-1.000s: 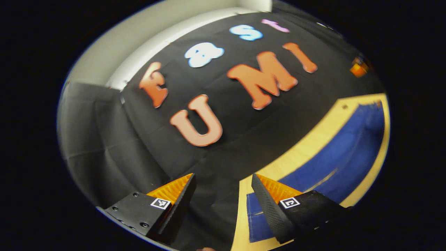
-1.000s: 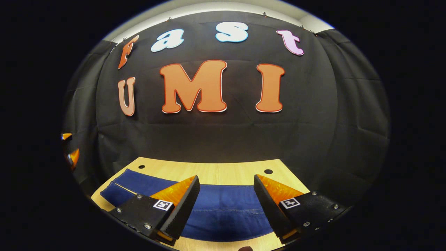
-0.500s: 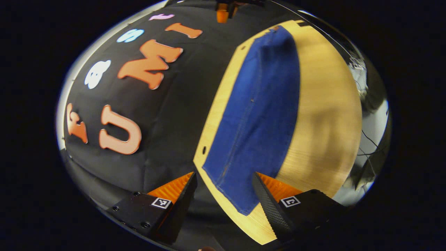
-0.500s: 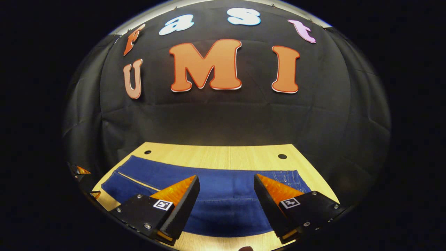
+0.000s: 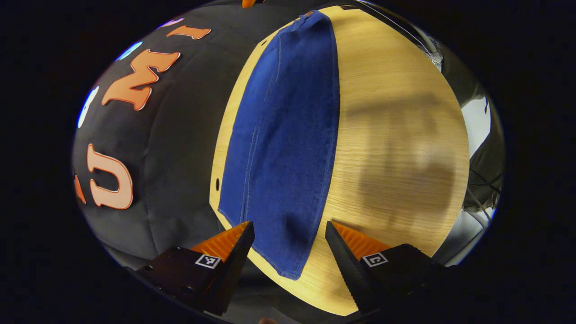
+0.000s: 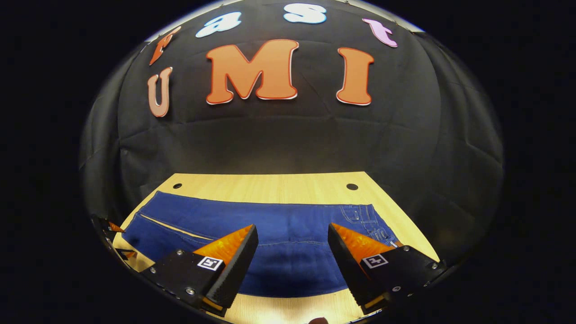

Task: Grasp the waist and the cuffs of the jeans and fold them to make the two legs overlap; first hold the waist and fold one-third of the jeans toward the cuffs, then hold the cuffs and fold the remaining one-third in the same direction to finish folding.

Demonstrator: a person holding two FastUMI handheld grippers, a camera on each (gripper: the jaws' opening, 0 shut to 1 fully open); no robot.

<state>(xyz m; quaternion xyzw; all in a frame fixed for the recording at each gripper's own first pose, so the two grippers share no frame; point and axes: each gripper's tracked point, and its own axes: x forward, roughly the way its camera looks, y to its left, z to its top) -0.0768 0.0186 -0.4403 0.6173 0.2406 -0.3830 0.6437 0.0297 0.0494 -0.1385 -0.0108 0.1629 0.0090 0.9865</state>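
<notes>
- Step in hand (est.): approaching jeans [image 5: 288, 148] for 1st grasp; legs are already looking overlapped. Tip: be taking waist [image 6: 366, 220] edge through all layers, both corners level, w/ fingers low to table [image 5: 396, 135].
- Left gripper [image 5: 288, 252]: jaws apart, gripping nothing; hovering over cuff end [image 5: 288, 265], which is lying between its fingers.
- Right gripper [image 6: 292, 256]: jaws apart, empty; jeans lying flat ahead of & below it, waist toward its right finger.

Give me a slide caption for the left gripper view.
Open left gripper hovers over the cuff end of blue jeans lying flat on a wooden table.
</notes>
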